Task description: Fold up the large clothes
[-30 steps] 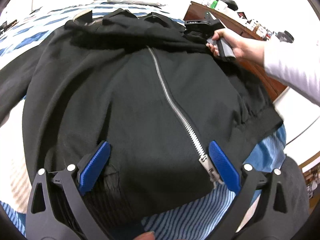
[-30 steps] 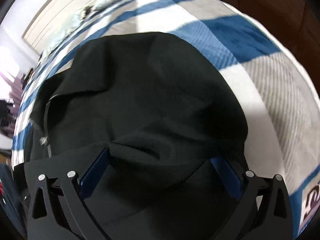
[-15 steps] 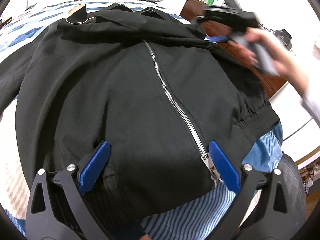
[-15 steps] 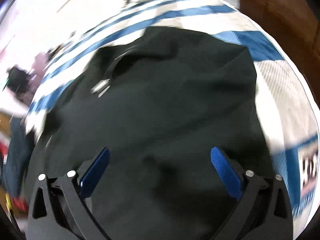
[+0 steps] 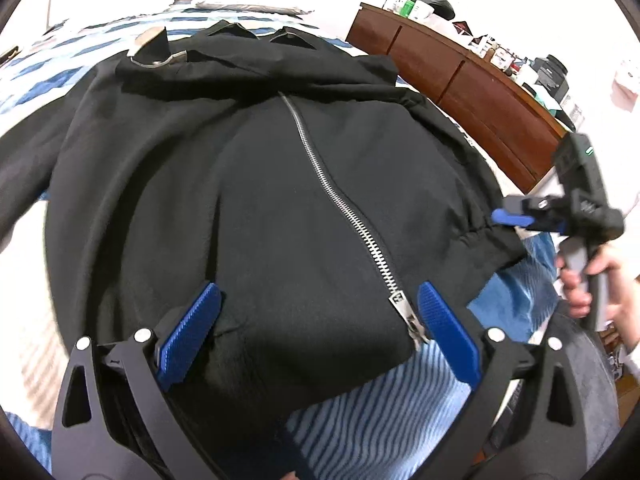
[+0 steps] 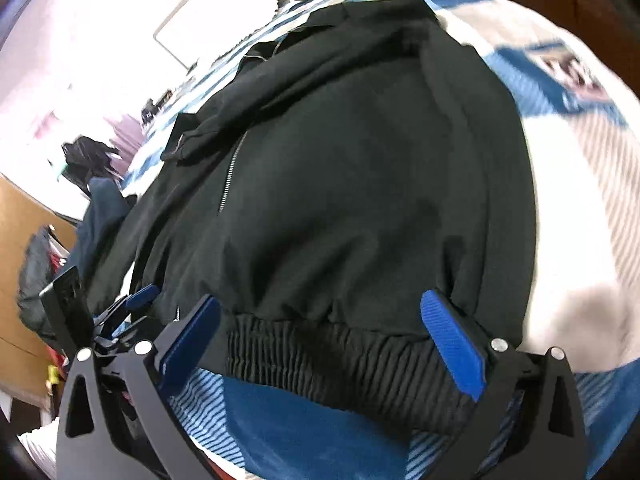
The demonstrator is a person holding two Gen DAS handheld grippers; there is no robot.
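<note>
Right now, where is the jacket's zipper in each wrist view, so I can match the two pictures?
Left wrist: the zipper runs diagonally down the centre, ending at the right finger pad.
Right wrist: the zipper is a short, thin line upper left of centre; its lower end is hidden.
Shared landmark: the ribbed hem.
</note>
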